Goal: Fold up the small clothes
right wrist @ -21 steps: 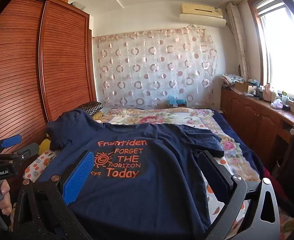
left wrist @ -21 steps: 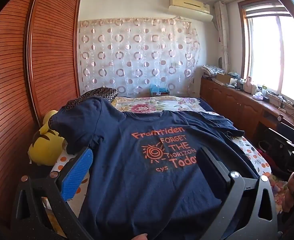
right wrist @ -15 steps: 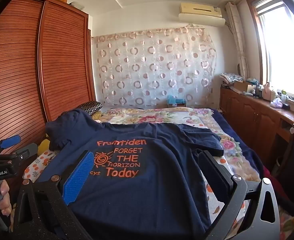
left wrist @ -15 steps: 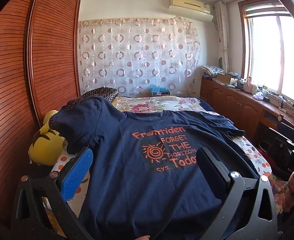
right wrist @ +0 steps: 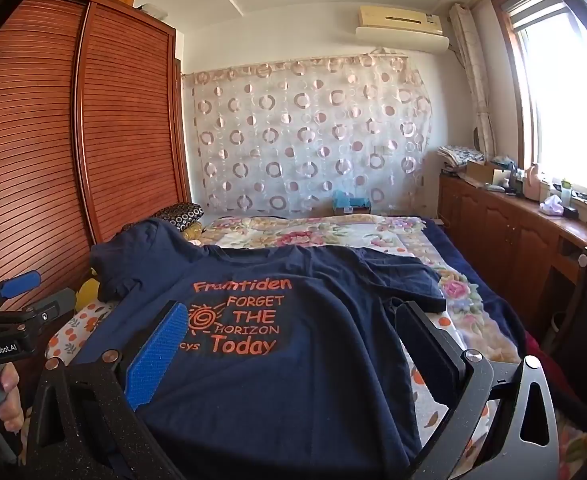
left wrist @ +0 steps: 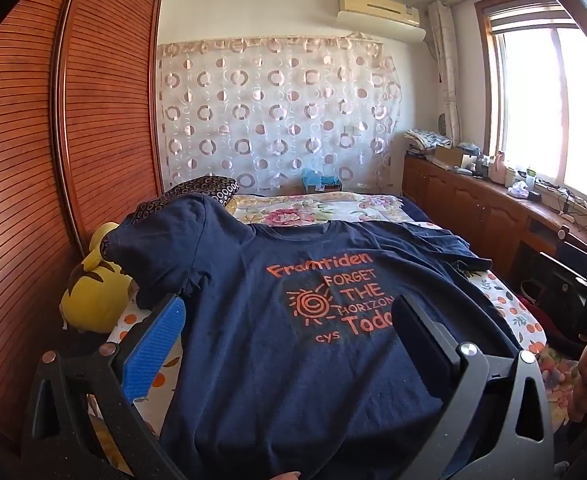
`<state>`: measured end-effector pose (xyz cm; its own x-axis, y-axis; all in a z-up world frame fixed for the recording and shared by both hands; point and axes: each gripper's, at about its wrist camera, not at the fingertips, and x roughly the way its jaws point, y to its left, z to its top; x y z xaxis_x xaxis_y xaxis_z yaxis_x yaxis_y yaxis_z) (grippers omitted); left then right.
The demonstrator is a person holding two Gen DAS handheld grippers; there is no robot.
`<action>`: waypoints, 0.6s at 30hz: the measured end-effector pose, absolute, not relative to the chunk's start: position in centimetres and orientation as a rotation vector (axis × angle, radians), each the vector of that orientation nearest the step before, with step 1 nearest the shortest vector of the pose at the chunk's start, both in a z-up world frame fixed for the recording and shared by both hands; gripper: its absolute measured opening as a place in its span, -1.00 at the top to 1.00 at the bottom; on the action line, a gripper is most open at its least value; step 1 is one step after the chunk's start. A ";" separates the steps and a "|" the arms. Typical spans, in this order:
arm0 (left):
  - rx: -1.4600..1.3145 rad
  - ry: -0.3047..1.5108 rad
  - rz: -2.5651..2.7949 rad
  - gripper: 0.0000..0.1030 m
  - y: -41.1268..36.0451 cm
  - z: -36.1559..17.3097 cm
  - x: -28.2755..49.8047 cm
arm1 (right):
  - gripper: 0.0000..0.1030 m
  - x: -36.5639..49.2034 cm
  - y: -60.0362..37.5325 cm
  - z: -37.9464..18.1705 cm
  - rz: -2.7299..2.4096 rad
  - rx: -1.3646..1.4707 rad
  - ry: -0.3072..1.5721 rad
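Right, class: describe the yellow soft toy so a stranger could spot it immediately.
Start at the tall slatted reddish-brown wooden wardrobe along the left of the bed. In the gap between them, beside the navy printed T-shirt's sleeve, sits the yellow plush toy, the only plain bright yellow thing there, with dark markings.

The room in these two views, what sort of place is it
Most likely a home bedroom. A bed with a floral cover fills the middle, a tall wooden wardrobe with slatted doors lines one wall, and a yellow plush toy lies beside the navy T-shirt spread out for folding.
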<state>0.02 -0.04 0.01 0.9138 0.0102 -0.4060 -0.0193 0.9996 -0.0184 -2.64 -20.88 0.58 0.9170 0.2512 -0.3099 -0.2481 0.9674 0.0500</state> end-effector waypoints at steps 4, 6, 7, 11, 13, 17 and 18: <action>-0.022 0.417 0.015 -1.00 0.4 0.1 0.1 | -1.00 -2.6 -20.9 0.6 0.256 0.009 0.321; -0.022 0.418 0.014 -1.00 0.5 0.1 0.2 | -1.00 -2.6 -20.8 0.6 0.257 0.008 0.321; -0.020 0.417 0.015 -1.00 0.4 0.0 0.1 | -1.00 -2.6 -20.8 0.6 0.257 0.008 0.321; -0.019 0.416 0.016 -1.00 0.5 0.1 0.1 | -1.00 -2.6 -20.8 0.6 0.255 0.008 0.320; -0.018 0.416 0.016 -1.00 0.7 0.3 0.0 | -1.00 -2.6 -20.8 0.6 0.255 0.008 0.320; -0.018 0.415 0.016 -1.00 0.8 0.4 0.0 | -1.00 -2.6 -20.8 0.6 0.254 0.008 0.320; -0.019 0.413 0.016 -1.00 0.9 0.4 0.1 | -1.00 -2.6 -20.8 0.6 0.256 0.008 0.321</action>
<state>0.05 0.91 0.40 0.9156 0.0117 -0.4018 -0.0194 0.9997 -0.0150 -2.60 -20.77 0.60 0.9167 0.2501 -0.3115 -0.2477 0.9676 0.0481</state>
